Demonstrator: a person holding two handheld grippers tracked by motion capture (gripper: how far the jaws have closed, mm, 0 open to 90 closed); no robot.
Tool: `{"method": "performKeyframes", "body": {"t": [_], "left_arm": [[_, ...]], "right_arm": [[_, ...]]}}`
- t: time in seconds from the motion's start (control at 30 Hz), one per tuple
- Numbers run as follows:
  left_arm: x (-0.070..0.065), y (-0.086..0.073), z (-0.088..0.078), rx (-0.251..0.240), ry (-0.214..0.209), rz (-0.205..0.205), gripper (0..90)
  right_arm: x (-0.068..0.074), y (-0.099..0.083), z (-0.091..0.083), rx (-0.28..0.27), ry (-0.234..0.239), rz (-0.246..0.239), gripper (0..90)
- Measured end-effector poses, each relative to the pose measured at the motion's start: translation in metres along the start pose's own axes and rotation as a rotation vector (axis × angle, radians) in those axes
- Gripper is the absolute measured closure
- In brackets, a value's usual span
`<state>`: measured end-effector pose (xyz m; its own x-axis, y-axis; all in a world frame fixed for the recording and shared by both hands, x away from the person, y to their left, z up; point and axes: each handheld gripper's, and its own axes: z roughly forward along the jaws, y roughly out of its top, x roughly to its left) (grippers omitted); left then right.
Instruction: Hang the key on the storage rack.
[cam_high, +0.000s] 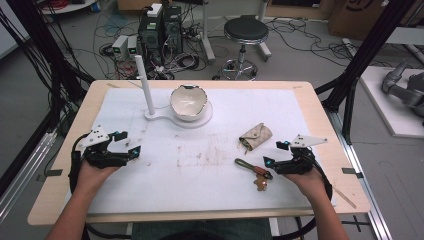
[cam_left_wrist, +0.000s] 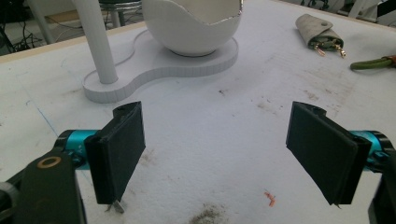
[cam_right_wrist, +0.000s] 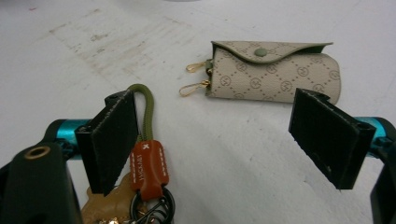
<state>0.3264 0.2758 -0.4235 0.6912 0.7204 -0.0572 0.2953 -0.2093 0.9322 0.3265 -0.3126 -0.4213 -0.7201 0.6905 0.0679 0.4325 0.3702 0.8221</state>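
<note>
- High view: a person's two hands rest on a white mat (cam_high: 210, 175) over the wooden table. The left gripper (cam_high: 131, 144) sits at the near left with its jaws spread and nothing between them. The right gripper (cam_high: 274, 154) sits at the near right, also spread, with the key ring (cam_high: 254, 171) just to its left and the key pouch (cam_high: 256, 136) a little farther away. At the far middle stands a white stand (cam_high: 192, 119) with a post (cam_high: 144, 82) and an egg-shaped bowl (cam_high: 188, 102) on it.
- Left gripper view: both black pads (cam_left_wrist: 122, 151) stand wide apart above bare, stained mat; they hold nothing and touch nothing. The stand's post and bowl lie ahead on the far side, well apart from the jaws, and the pouch shows at the far right.
- Right gripper view: the jaws are released and wide. The key ring, with its green cord loop (cam_right_wrist: 147, 108) and brown leather tab (cam_right_wrist: 148, 167), lies just beside the inner face of the left pad, whether touching I cannot tell. The beige patterned pouch lies flat beyond, snap flap closed, two gold hooks (cam_right_wrist: 196, 77) poking out of its left end.
- Step in hand, as I judge it: lining up the right gripper for a pick, most likely of the key ring, with nothing grasped yet.
- Next move: shift the right gripper slightly left so the tab or cord sits between the pads, lower to the mat, then close. The cord is thin and may slip aside.
</note>
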Motion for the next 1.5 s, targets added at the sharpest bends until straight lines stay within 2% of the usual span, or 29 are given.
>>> {"method": "performKeyframes", "body": {"t": [0.27,0.77,1.03,1.1,1.17,1.2,1.23,1.27,1.37,1.4,1.5], "left_arm": [[-0.001,0.001,0.002,0.004,0.0,0.01,19.5],[0.0,0.0,0.003,0.013,0.005,0.01,19.5],[-0.001,0.0,0.004,0.017,0.009,0.015,19.5],[-0.001,0.0,0.004,0.02,0.022,0.027,19.5],[-0.001,0.001,0.004,0.013,0.018,0.029,19.5],[-0.002,0.001,0.005,0.012,0.019,0.027,19.6],[-0.002,0.001,0.005,0.011,0.02,0.029,19.6],[-0.002,0.001,0.005,0.013,0.018,0.031,19.5],[-0.002,0.001,0.006,0.017,0.017,0.031,19.6],[-0.002,0.001,0.006,0.019,0.016,0.031,19.6],[-0.002,0.001,0.006,0.024,0.018,0.033,19.6]], "right_arm": [[0.005,-0.001,0.006,0.027,0.049,-0.021,16.3],[0.014,-0.003,0.019,0.106,0.085,-0.069,16.4],[0.02,-0.006,0.03,0.199,0.104,-0.12,18.2],[0.021,-0.007,0.032,0.219,0.111,-0.143,25.4],[0.024,-0.008,0.034,0.251,0.126,-0.162,30.2],[0.025,-0.008,0.034,0.256,0.12,-0.176,32.3],[0.025,-0.008,0.033,0.252,0.106,-0.189,39.4],[0.025,-0.008,0.032,0.255,0.102,-0.181,48.1],[0.021,-0.007,0.029,0.26,0.108,-0.158,58.6],[0.021,-0.007,0.028,0.262,0.105,-0.161,65.6],[0.021,-0.007,0.027,0.265,0.106,-0.169,68.1]]}}
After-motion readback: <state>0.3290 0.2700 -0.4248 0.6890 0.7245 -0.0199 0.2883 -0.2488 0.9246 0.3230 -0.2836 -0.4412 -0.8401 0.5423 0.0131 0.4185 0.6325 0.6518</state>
